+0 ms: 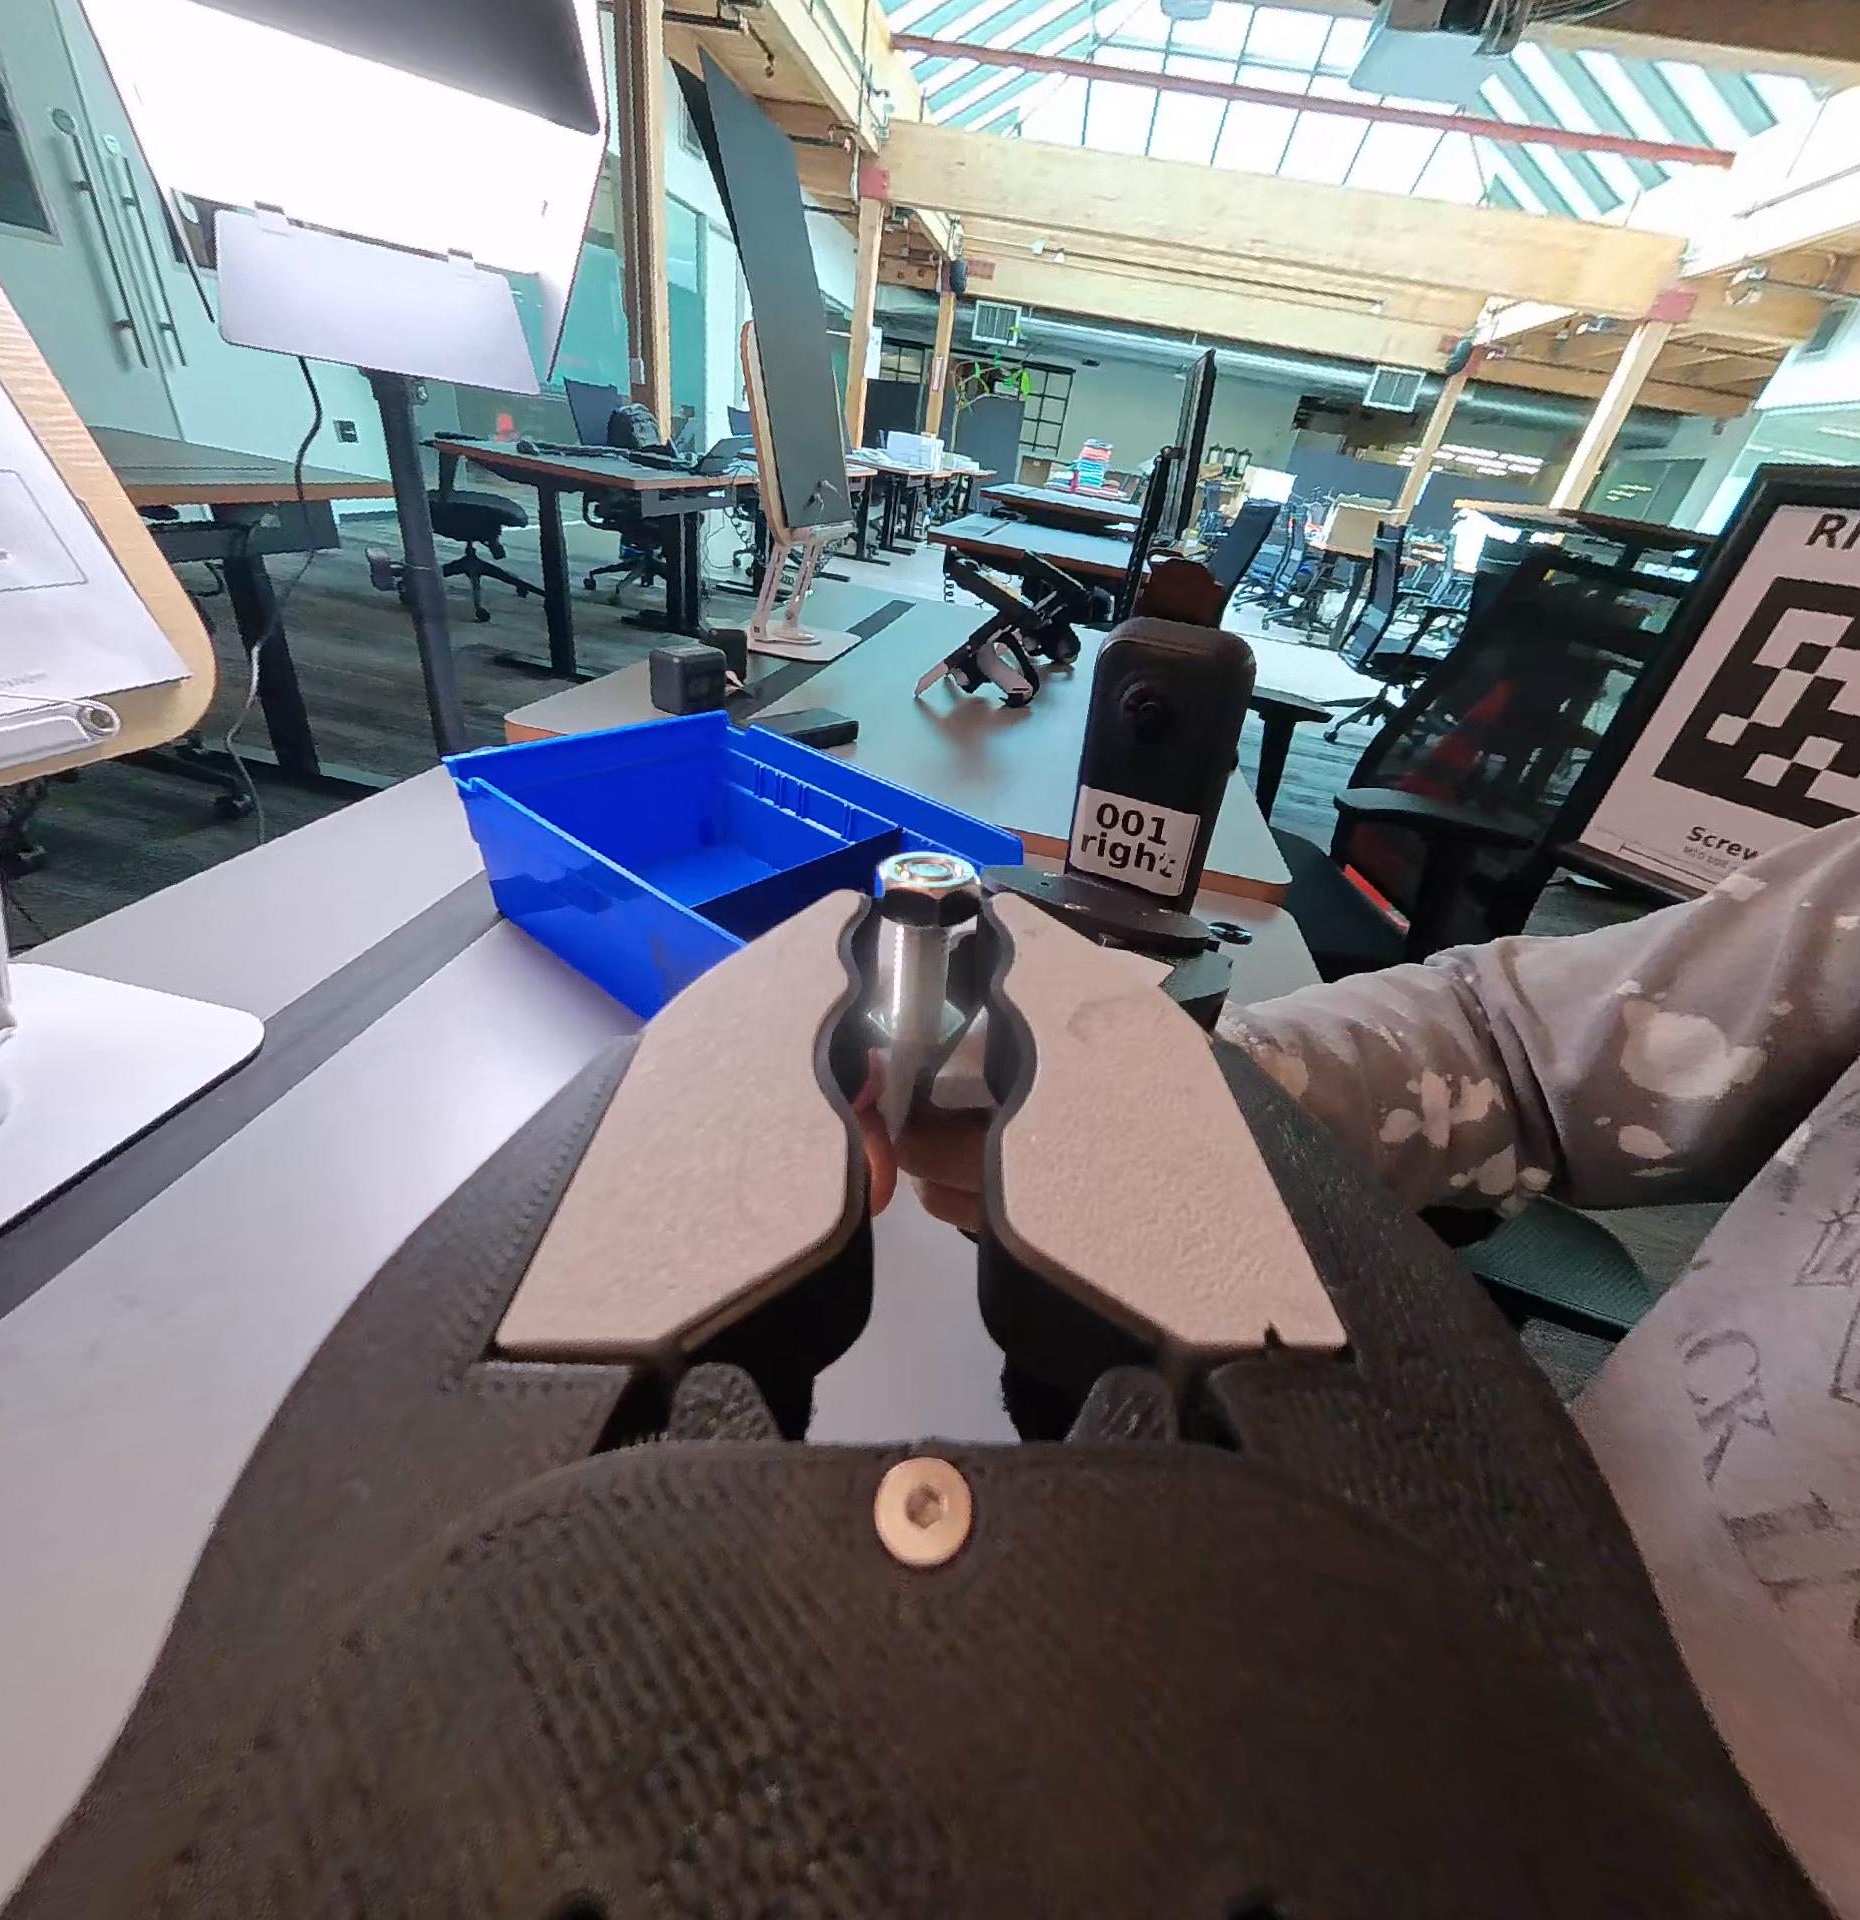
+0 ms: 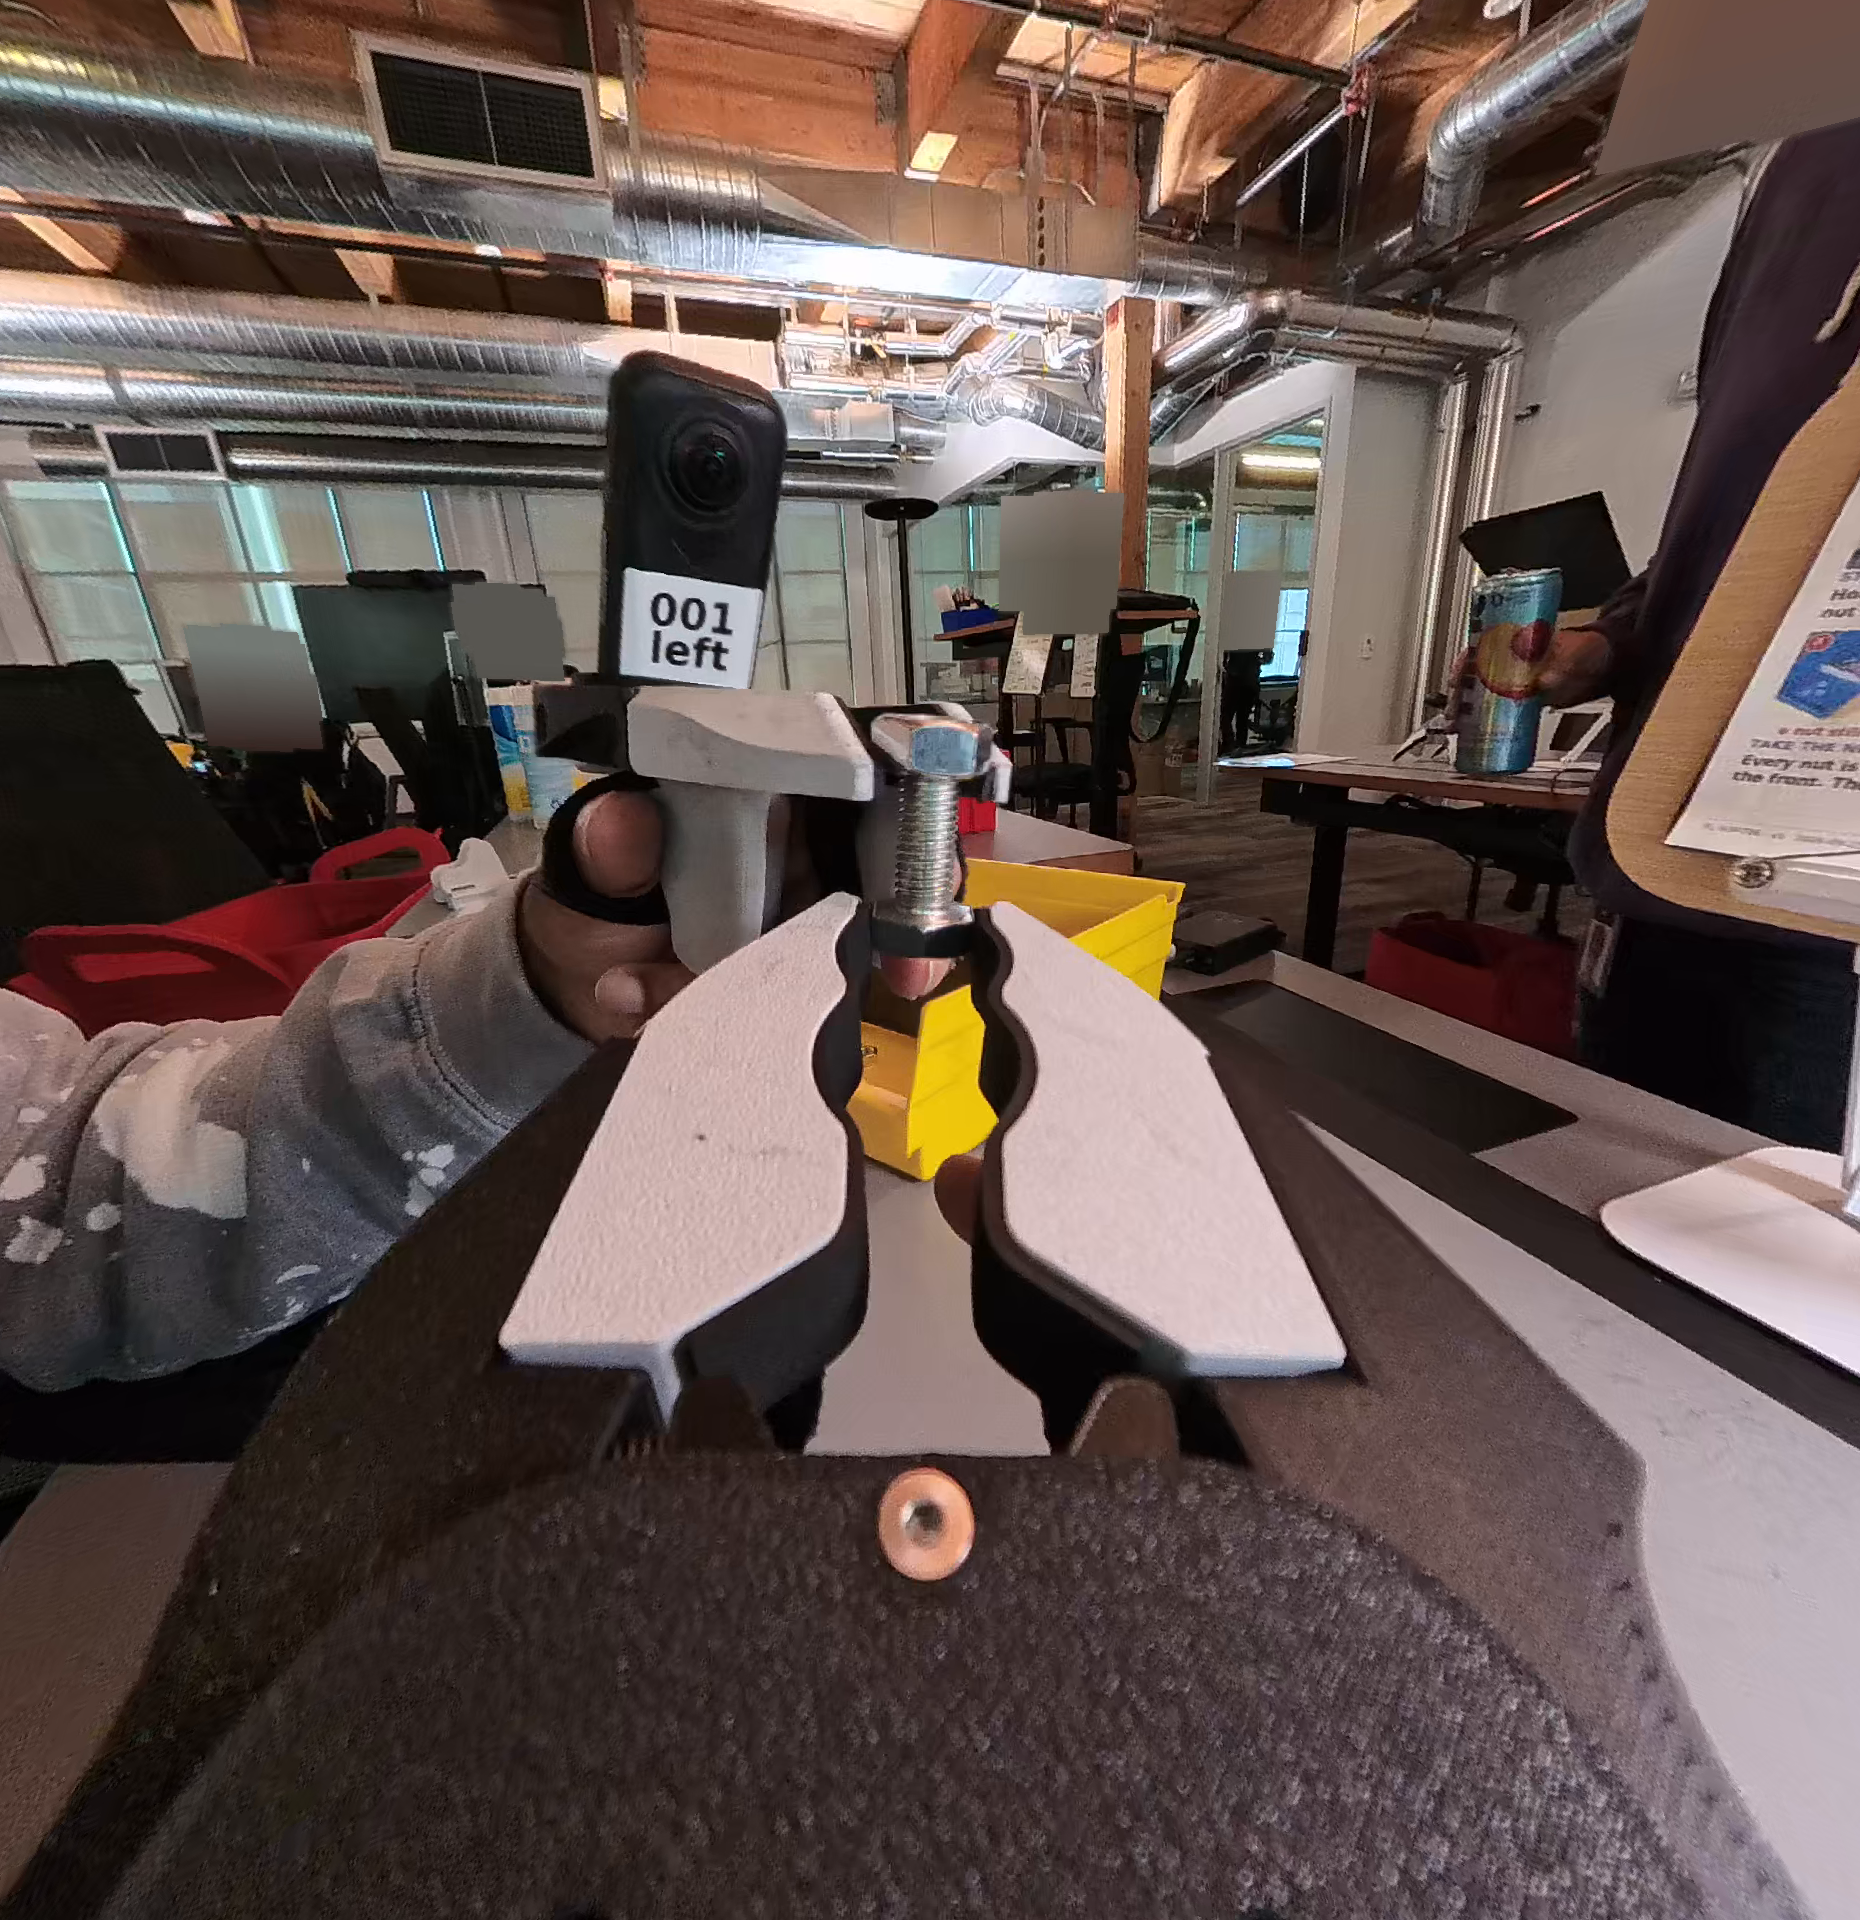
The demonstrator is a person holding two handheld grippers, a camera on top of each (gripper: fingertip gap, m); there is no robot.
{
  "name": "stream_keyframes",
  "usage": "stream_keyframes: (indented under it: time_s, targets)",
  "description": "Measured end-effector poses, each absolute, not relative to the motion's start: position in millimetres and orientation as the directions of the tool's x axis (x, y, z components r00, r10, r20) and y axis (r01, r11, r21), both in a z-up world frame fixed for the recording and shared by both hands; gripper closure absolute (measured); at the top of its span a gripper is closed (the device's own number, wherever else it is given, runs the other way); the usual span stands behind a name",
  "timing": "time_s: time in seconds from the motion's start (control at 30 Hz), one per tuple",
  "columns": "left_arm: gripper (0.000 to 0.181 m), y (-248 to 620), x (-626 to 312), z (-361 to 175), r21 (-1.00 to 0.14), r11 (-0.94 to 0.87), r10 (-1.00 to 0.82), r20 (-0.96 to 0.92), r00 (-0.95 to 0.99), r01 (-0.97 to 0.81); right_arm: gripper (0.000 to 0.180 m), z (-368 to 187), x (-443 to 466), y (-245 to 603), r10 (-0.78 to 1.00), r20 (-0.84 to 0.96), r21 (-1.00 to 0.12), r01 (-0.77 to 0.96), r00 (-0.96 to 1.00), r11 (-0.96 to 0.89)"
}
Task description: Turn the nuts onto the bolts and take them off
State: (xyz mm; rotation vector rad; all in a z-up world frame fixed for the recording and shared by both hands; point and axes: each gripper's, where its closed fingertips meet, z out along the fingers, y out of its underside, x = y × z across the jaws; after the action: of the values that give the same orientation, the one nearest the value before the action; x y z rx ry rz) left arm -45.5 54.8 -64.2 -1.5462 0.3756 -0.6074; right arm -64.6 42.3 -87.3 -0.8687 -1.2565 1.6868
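Left gripper (image 1: 926,925) clamped on a bolt (image 1: 913,987), held above the table (image 1: 230,1299).

From my left camera I see the two grey fingers (image 1: 728,1132) closed against the bolt just under its hex head, which points away from me, the shank running back between them. A fingertip shows in the gap below the shank. Beyond the tips sits a blue bin (image 1: 656,831), open and divided inside, on the grey table. Just right of the bolt head stands a black camera (image 1: 1160,748) with a white label, mounted on the other gripper. A speckled grey sleeve (image 1: 1528,1060) reaches in from the right. A framed marker board (image 1: 1778,686) stands at far right.
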Motion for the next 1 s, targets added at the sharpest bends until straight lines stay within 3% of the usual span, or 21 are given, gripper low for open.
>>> stream_keyframes:
  time_s: [0.23,0.53,0.57,0.6,0.87,0.9,0.93,1.0]
  targets:
    - [0.166,53,-62,-55,-0.979,-0.044,-0.563,0.19,0.804,0.2,0.162,-71,-50,39,0.858,-0.063,-0.928,-0.287,-0.51,-0.239]
    - [0.155,50,-49,-54,-0.979,-0.061,-0.607,0.191,0.771,0.195,0.162,-74,-53,39,0.869,-0.065,-0.932,-0.281,-0.49,-0.228]
    - [0.166,52,-58,-54,-0.977,-0.063,-0.572,0.203,0.794,0.205,0.162,-70,-49,38,0.856,-0.061,-0.925,-0.293,-0.514,-0.242]
    - [0.167,55,-68,-55,-0.98,-0.049,-0.529,0.189,0.828,0.192,0.162,-68,-47,38,0.852,-0.053,-0.924,-0.298,-0.52,-0.239]
    - [0.154,52,-48,-56,-0.985,-0.053,-0.588,0.162,0.793,0.162,0.162,-75,-55,41,0.879,-0.068,-0.935,-0.278,-0.473,-0.222]
    - [0.155,53,-51,-56,-0.981,-0.06,-0.586,0.183,0.789,0.183,0.162,-73,-53,42,0.874,-0.073,-0.93,-0.284,-0.48,-0.234]
    - [0.169,57,-63,-57,-0.976,-0.071,-0.535,0.213,0.818,0.208,0.162,-70,-49,39,0.858,-0.066,-0.924,-0.293,-0.509,-0.245]
    - [0.166,56,-74,-58,-0.977,-0.055,-0.515,0.206,0.832,0.207,0.162,-68,-47,38,0.858,-0.048,-0.926,-0.3,-0.512,-0.23]
